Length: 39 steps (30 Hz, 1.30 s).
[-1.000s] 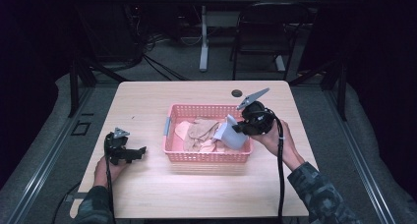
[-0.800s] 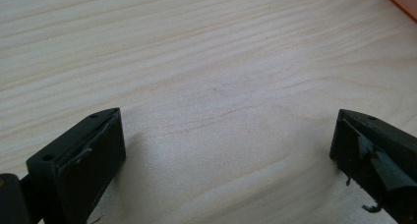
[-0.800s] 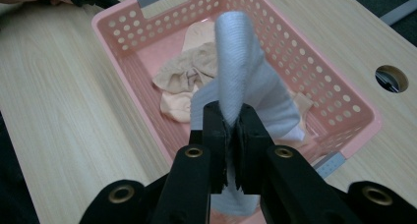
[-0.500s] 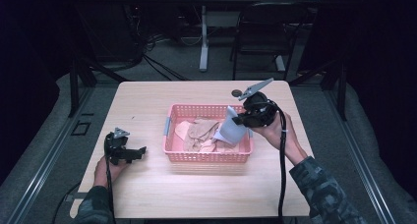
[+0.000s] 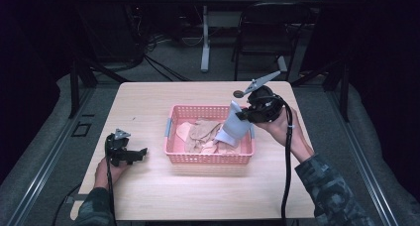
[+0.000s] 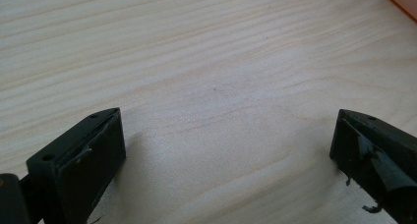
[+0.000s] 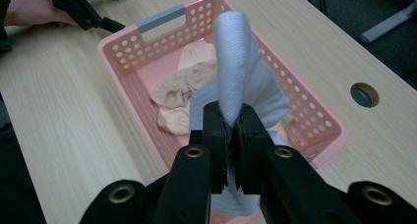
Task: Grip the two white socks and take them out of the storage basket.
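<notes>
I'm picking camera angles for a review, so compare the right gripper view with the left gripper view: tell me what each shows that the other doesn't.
Right gripper view: the right gripper pinching a pale grey sock above the pink basket, with beige socks inside and a round hole in the tabletop. Left gripper view: the left gripper, jaws wide apart over bare wood. Both: the wooden table.

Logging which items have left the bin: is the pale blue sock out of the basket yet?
Partly: the sock, pinched by the right gripper, hangs lifted, its lower end inside the pink basket.
</notes>
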Available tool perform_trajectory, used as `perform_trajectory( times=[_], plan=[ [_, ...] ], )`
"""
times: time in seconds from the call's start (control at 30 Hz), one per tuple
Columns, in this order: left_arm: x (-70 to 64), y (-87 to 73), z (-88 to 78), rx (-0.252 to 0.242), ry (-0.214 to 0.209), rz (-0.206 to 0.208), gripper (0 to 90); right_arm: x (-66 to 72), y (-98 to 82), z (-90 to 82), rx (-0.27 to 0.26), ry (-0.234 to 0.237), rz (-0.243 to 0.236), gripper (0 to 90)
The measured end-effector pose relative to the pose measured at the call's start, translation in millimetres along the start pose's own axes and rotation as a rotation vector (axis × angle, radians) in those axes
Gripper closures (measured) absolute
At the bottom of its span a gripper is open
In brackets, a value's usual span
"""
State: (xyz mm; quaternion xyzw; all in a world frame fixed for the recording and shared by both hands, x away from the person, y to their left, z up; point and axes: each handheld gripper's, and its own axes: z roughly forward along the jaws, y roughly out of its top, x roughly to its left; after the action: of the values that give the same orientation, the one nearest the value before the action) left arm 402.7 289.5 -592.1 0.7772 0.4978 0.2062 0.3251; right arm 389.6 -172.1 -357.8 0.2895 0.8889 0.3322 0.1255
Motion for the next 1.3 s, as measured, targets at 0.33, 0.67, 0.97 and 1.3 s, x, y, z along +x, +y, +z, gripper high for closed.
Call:
perform_trajectory(
  times=[0.33,0.67,0.97,1.3],
  plan=[
    [0.0,0.0,0.0,0.0,0.0,0.0,0.1,-3.4,7.1,-16.1,-0.024,-0.016,0.004,84.8],
    [0.0,0.0,0.0,0.0,0.0,0.0,0.1,-16.2,3.3,-37.1,-0.051,-0.048,0.03,84.8],
    [0.0,0.0,0.0,0.0,0.0,0.0,0.1,-33.5,-12.5,-54.9,-0.065,-0.09,0.076,84.8],
    [0.0,0.0,0.0,0.0,0.0,0.0,0.1,-53.3,-37.2,-62.1,-0.044,-0.134,0.134,84.7]
  ],
)
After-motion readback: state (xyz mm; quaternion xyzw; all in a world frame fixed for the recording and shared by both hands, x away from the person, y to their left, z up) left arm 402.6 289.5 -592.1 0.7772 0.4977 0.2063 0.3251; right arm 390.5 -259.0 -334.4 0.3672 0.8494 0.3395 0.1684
